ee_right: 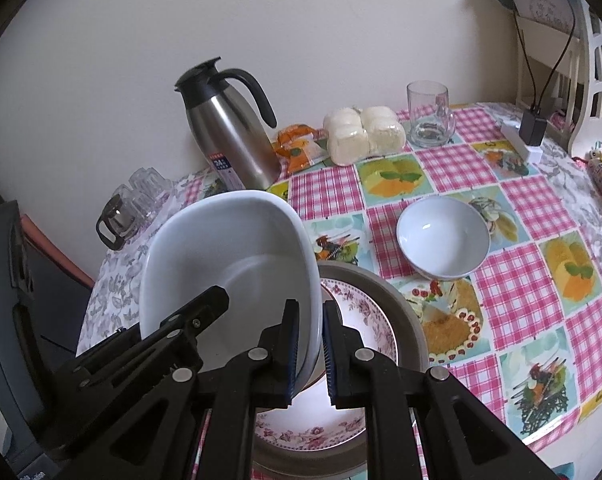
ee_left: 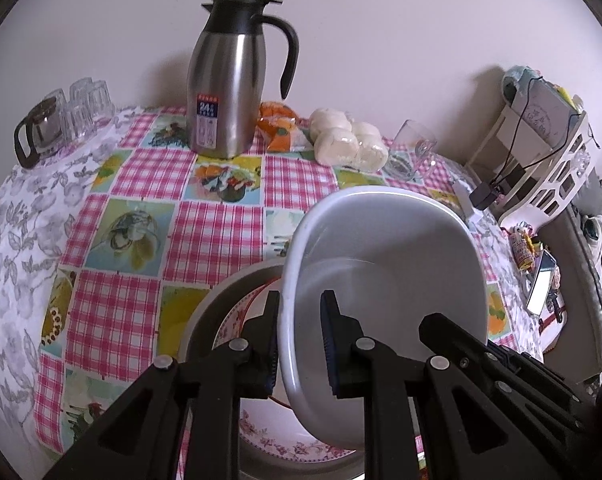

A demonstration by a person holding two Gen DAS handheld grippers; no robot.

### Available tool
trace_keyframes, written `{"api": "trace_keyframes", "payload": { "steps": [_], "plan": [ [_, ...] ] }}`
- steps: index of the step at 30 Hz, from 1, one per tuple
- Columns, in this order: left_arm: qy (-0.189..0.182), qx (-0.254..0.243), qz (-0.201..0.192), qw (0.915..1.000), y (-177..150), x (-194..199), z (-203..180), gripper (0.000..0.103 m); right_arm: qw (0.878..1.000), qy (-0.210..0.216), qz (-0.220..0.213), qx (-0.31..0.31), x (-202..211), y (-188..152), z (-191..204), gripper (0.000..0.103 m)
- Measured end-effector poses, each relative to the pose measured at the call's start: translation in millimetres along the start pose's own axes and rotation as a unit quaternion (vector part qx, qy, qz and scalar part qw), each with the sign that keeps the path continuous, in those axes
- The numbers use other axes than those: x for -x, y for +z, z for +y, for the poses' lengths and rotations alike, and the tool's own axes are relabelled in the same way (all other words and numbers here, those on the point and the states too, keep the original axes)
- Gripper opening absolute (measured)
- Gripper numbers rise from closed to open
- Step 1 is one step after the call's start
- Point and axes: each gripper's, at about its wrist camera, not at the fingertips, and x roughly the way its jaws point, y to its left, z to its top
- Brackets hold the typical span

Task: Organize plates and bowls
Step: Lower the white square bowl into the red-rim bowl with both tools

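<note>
Square dish (ee_right: 229,264) above flowered plate (ee_right: 361,320) on grey plate (ee_right: 405,304), small bowl (ee_right: 443,236) to their right.

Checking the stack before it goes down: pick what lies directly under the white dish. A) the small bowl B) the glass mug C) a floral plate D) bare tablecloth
C: the white dish, clamped by both grippers, hangs over a floral plate; the small bowl sits apart.

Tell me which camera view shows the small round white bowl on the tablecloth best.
The right wrist view shows the small round bowl best: it stands whole and unblocked on the tablecloth, right of the held white dish. In the left wrist view this bowl is not visible at all.
</note>
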Motion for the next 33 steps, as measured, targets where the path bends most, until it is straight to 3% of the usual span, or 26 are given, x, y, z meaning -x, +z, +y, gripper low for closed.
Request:
{"api": "trace_keyframes", "payload": {
  "steps": [17,33],
  "plan": [
    [0.015,0.014,0.056,0.9982,-6.4,-30.0,9.3,0.018,0.999,-0.005,0.046,-0.007,-30.2,-4.8,-4.3,0.014],
    [0.030,0.015,0.070,0.9970,-8.2,-38.9,11.9,0.018,0.997,-0.007,0.073,-0.012,-47.7,-9.0,-6.5,0.014]
  ]
}}
